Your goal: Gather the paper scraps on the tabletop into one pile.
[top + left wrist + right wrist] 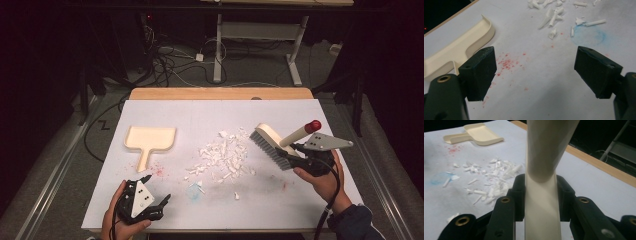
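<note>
Setting: dark room with cables on the floor; a white-topped counter (300, 115) with a wooden strip along its far edge.
Scraps: a loose heap of white scraps (222, 155) lies at the middle of the counter, with a few strays toward the near edge, one beside a faint blue smudge (194, 192).
Brush: the brush (272, 140) is held off the counter toward the right edge, bristles pointing down and left at the heap, its red-tipped handle slanting up and to the right.
Dustpan: the cream dustpan (150, 138) lies flat toward the left edge, mouth to the far edge, handle toward the near edge, well apart from the heap; red specks (159, 171) lie just beside the handle.
Right claw: the right claw (540, 195) is clamped on the brush handle, jaws pressed against both its sides.
Left claw: the left claw (534, 72) has its jaws spread wide, holds nothing, and hangs near the near-left corner, just over the red specks, with the dustpan handle just beside its left jaw.
Step, as I judge it: a sweep-up looks under way; the brush is in hand, the dustpan is not yet picked up.
Next move calls for: likely closing the left claw on the dustpan handle, setting the pan's lip beside the heap, then drawing the bristles through the scraps toward it.
</note>
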A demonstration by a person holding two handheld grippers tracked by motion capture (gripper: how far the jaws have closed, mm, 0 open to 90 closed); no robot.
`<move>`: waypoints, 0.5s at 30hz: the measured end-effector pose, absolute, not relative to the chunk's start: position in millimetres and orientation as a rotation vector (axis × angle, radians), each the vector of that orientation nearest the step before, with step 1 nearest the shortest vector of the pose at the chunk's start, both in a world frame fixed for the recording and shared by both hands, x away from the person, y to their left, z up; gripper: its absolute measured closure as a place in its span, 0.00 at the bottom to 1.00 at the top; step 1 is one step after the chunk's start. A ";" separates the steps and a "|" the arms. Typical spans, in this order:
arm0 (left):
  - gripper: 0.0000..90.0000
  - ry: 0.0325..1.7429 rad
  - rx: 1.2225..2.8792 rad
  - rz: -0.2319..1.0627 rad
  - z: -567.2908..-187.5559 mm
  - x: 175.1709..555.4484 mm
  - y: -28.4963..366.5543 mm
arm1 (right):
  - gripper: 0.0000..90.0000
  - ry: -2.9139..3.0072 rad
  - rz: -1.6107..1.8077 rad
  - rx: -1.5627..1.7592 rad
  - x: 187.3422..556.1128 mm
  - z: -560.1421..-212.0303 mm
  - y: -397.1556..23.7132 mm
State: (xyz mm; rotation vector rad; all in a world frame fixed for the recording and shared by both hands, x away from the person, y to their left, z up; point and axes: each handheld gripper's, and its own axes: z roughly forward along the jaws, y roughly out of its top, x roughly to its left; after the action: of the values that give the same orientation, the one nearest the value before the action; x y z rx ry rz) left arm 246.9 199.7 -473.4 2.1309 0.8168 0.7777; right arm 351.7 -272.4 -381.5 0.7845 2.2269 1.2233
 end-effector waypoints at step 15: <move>0.19 0.819 2.162 0.772 -477.4 251.3 195.6 | 0.75 2.162 0.927 0.862 413.9 -393.5 -269.9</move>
State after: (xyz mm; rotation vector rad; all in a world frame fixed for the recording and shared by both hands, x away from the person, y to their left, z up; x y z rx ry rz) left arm 251.3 195.6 -477.4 2.1616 0.8189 0.7722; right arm 413.9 -269.9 -393.5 0.8623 2.1616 0.9268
